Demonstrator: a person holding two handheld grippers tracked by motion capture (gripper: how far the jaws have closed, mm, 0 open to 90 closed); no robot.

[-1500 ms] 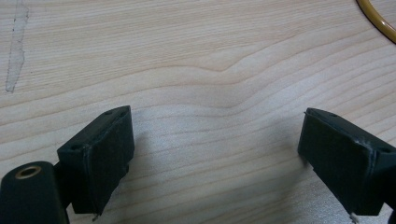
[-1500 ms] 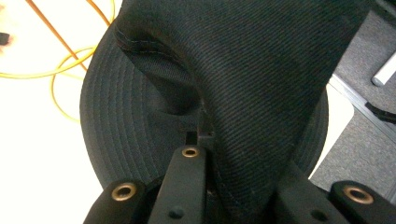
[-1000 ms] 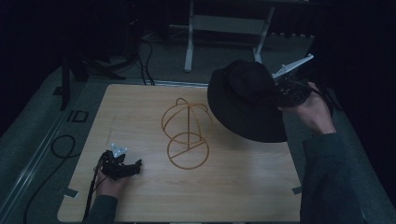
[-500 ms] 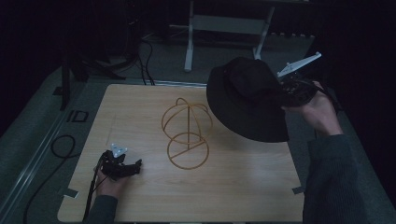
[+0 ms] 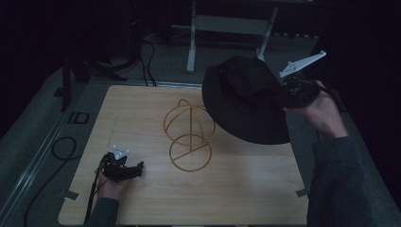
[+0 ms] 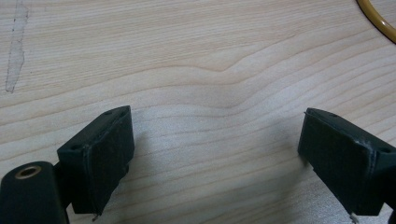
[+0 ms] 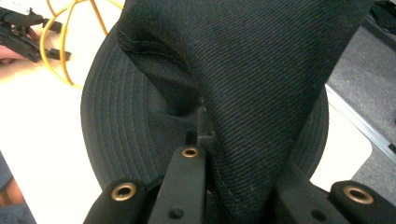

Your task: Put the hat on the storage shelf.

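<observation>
Right gripper [image 5: 287,97], clamped on the black fabric bucket hat [image 5: 246,101], has lifted slightly beside the yellow wire stand [image 5: 188,135]; left gripper [image 5: 124,171] rests wide open, empty.

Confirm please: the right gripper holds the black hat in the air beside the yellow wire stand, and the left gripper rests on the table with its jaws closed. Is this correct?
Not quite. The left gripper rests on the table with its jaws wide open, as the left gripper view shows. The rest is right: the right gripper holds the black hat in the air beside the yellow wire stand.
</observation>
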